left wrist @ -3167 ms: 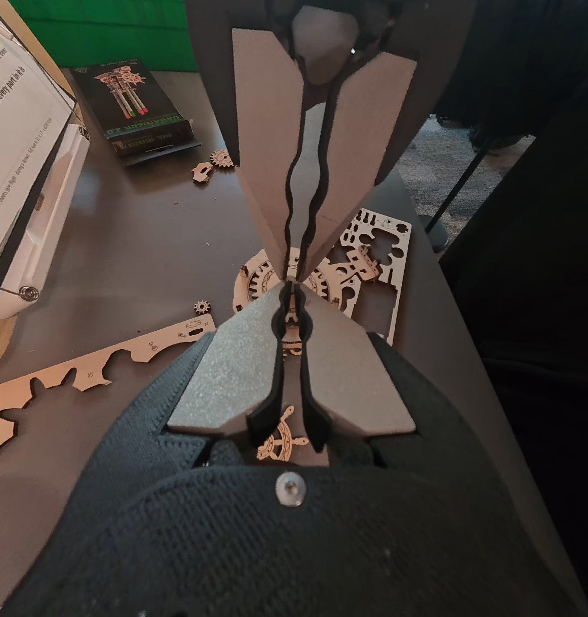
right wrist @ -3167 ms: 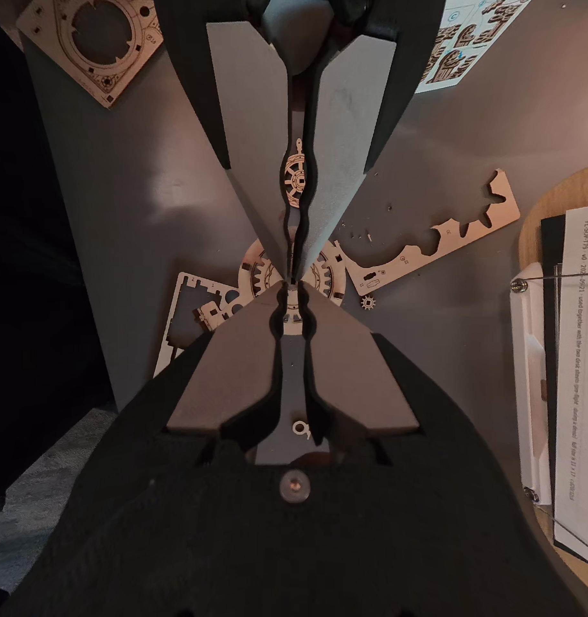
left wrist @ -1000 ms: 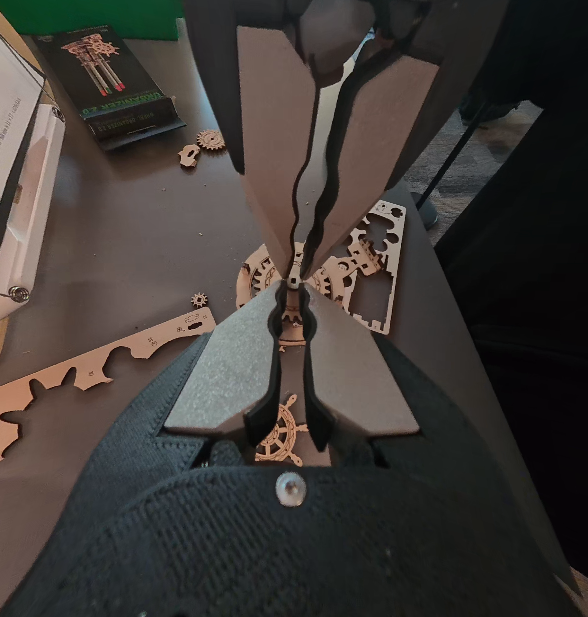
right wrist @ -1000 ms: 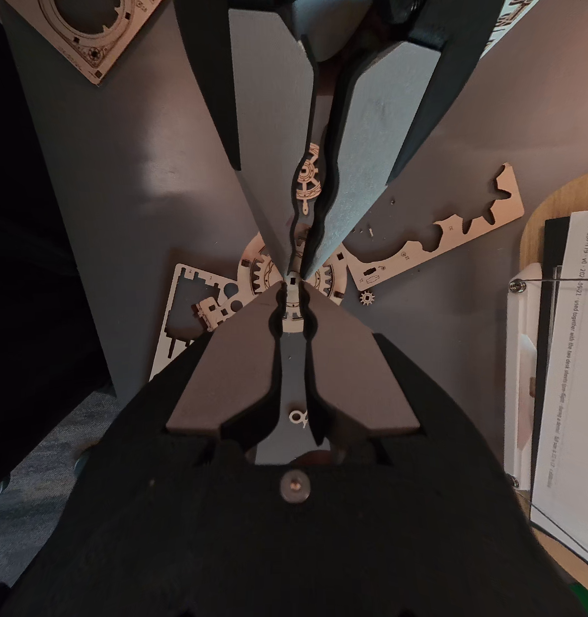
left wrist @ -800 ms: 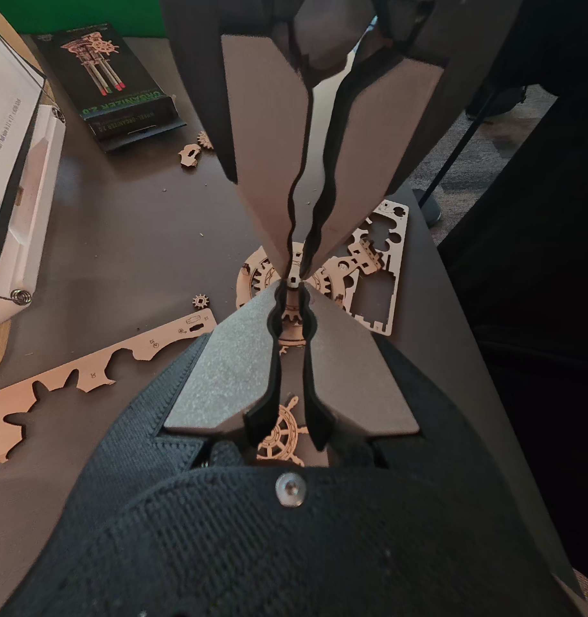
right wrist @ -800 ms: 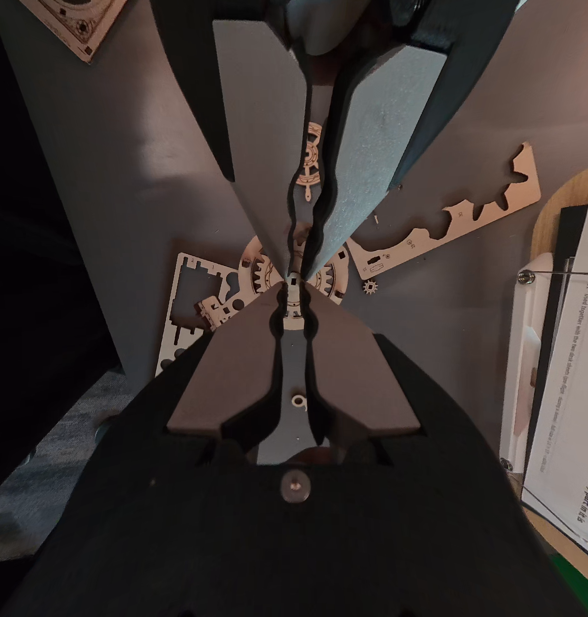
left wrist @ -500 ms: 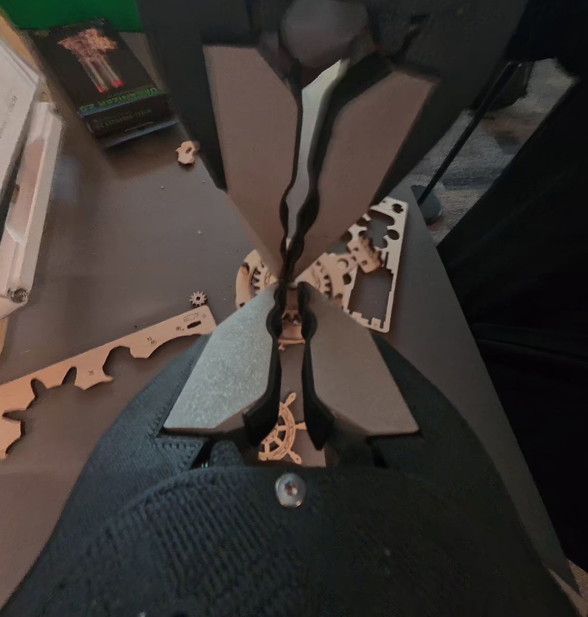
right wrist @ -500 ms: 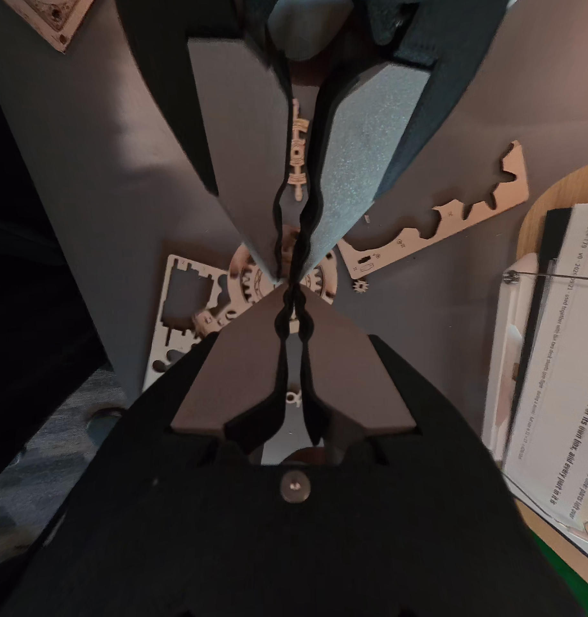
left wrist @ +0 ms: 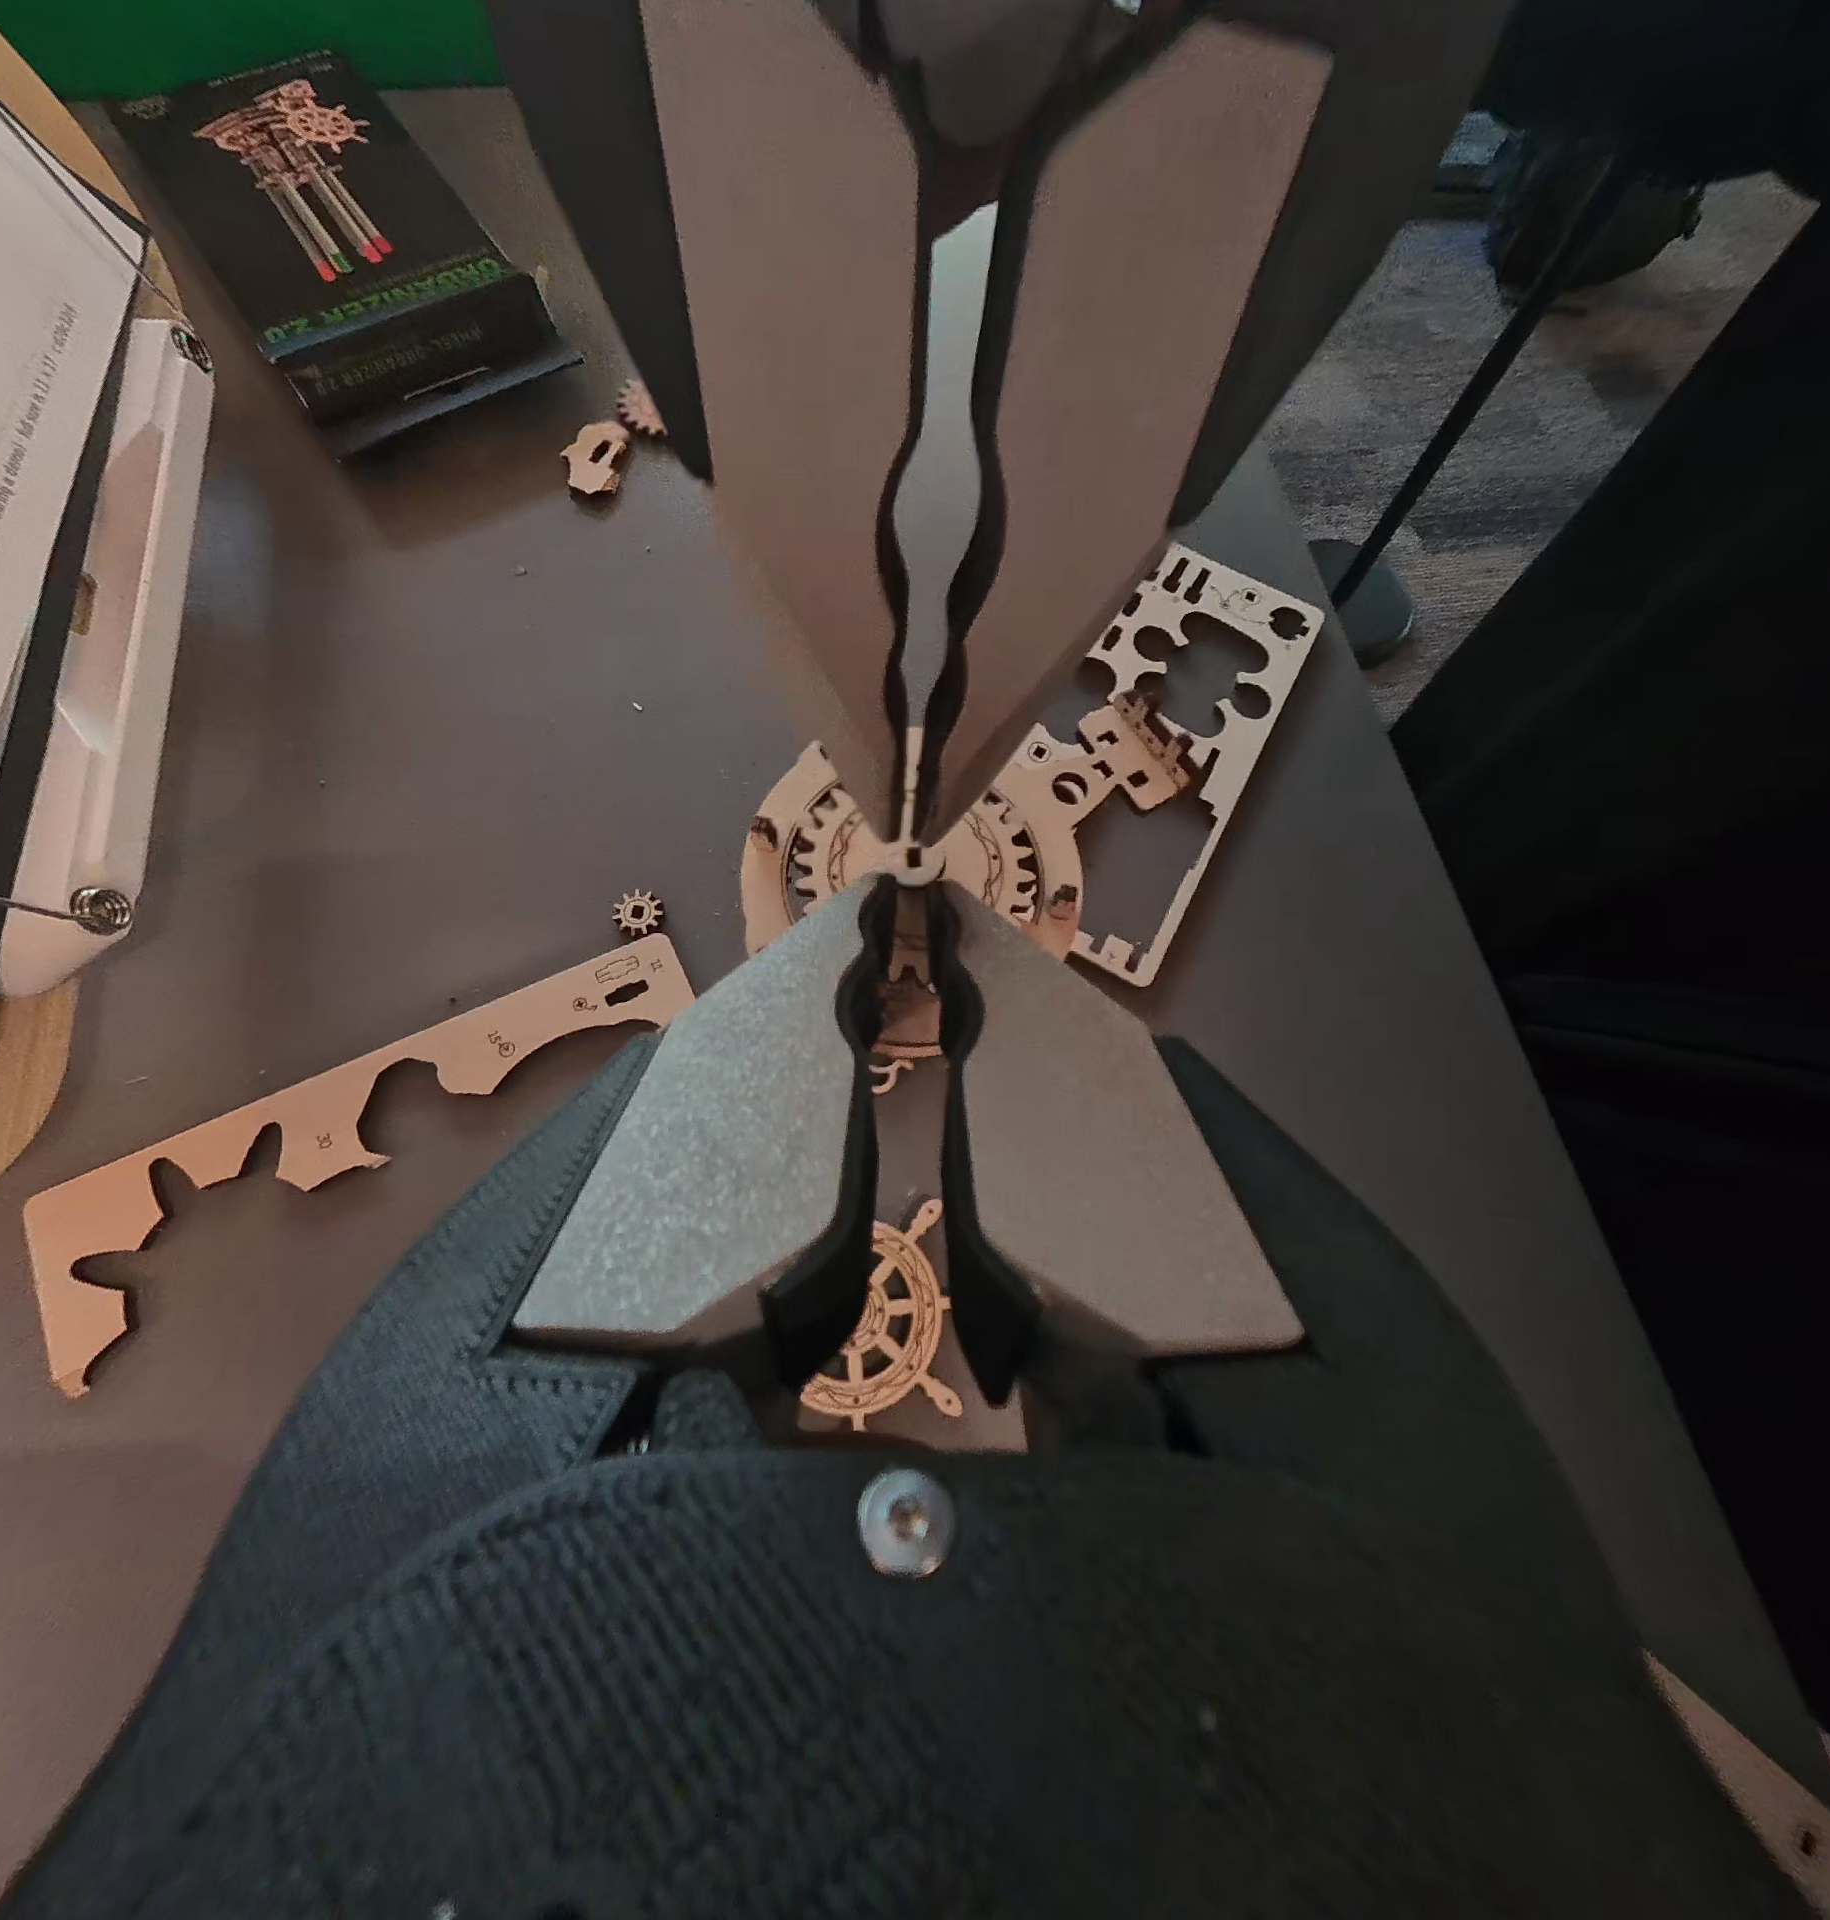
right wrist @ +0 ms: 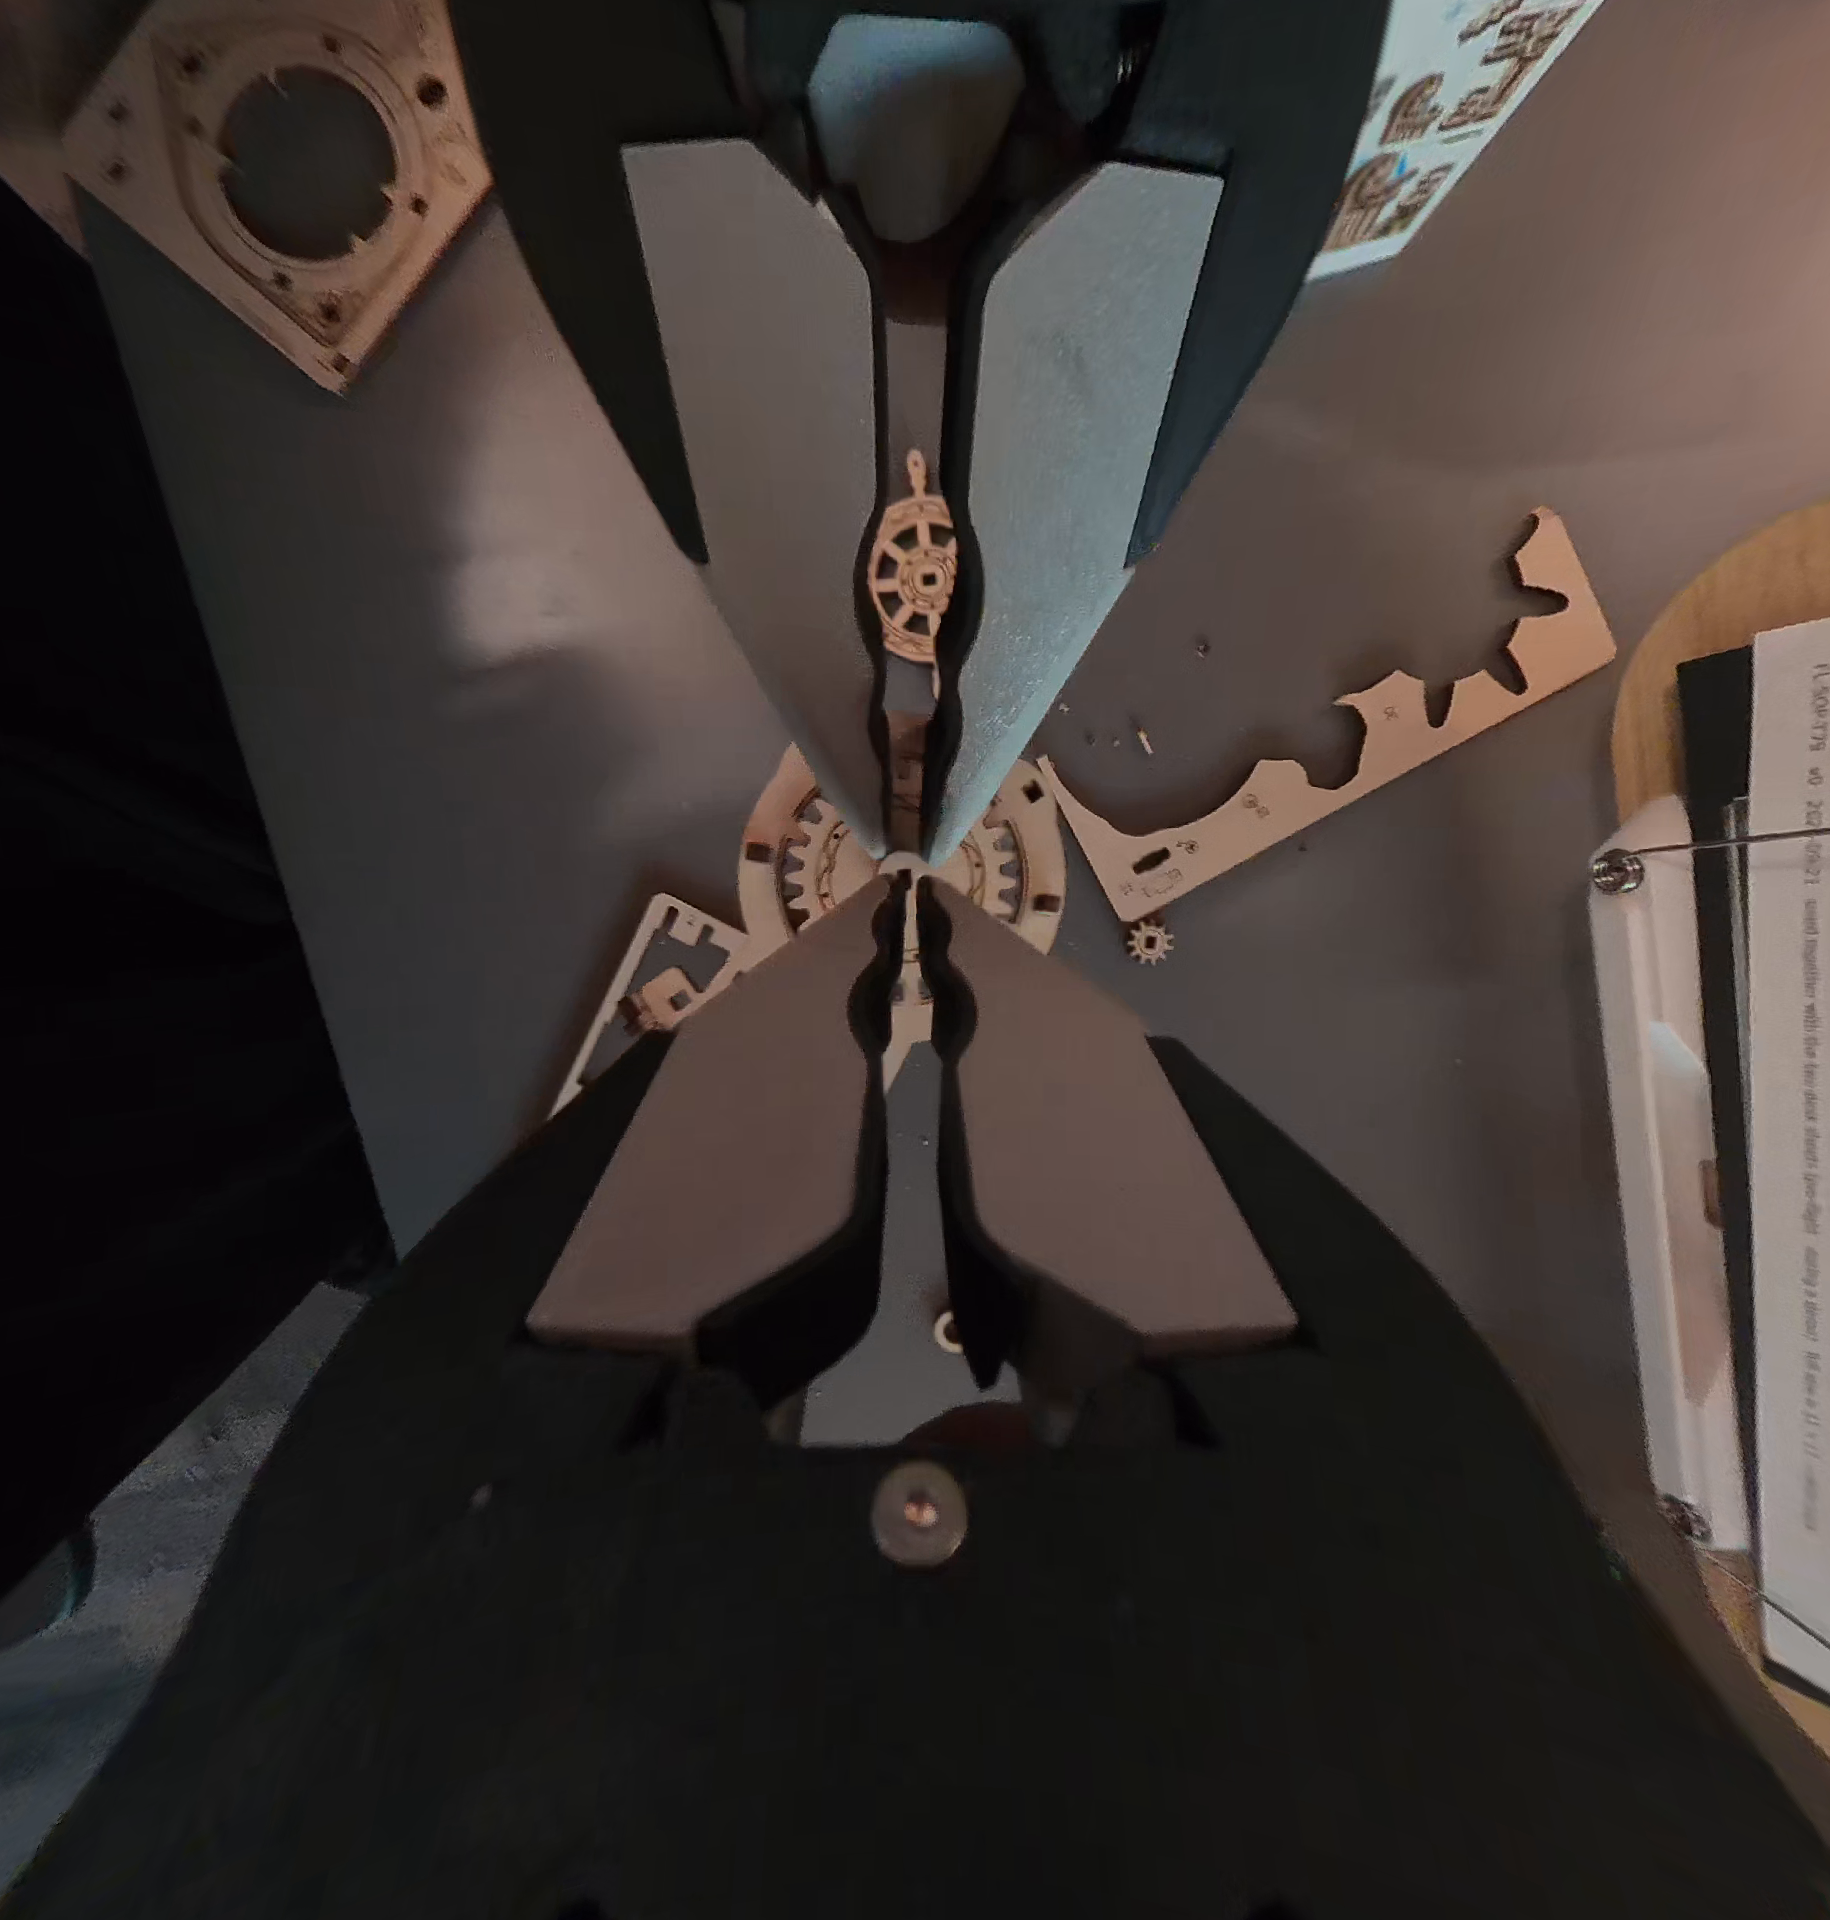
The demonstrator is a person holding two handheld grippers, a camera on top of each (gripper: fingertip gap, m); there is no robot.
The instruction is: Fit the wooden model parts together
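Observation:
My left gripper and right gripper meet tip to tip above the dark table. Both are shut, and a small pale wooden part is pinched where the tips meet; it also shows in the right wrist view. I cannot tell how it is split between the two grips. The right gripper comes in from the top of the left wrist view, and the left gripper does the same in the right wrist view. A round wooden gear assembly lies right below the tips. A ship's-wheel part lies flat on the table.
A cut-out wooden strip, a tiny gear and a punched-out sheet lie around the assembly. A black box, a white paper stand and a square wooden frame sit farther off. The table edge is close. Only a small space, under 4 cm, lies between the two pairs of fingers. The tiny gear is about 11 cm from both grippers' fingertips. Look for it in the right wrist view too.
The two grippers tilted and twisted against each other half a second ago and now stand straight in line again. They stay shut tip to tip over the gear assembly.

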